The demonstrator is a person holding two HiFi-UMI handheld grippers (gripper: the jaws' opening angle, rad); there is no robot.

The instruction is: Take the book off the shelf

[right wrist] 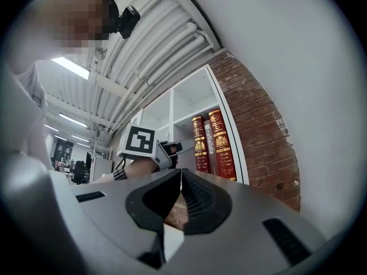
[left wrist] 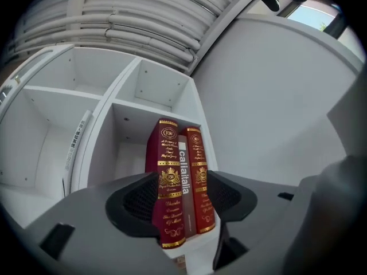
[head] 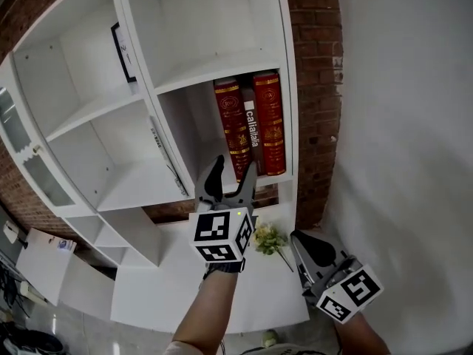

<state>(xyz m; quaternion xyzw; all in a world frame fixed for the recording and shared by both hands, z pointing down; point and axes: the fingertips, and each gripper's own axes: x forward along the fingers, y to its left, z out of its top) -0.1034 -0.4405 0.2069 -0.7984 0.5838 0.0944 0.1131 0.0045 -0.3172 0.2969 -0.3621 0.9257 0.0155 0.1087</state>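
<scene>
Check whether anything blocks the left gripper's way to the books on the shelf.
Nothing visible does. The left gripper, jaws apart, faces the three books across open air and is not touching them. The right gripper, shut, sits low to the right, out of the path.

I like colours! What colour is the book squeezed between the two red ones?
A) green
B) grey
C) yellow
B: the middle book, between the left red book and the right red book, is grey with white letters.
</scene>
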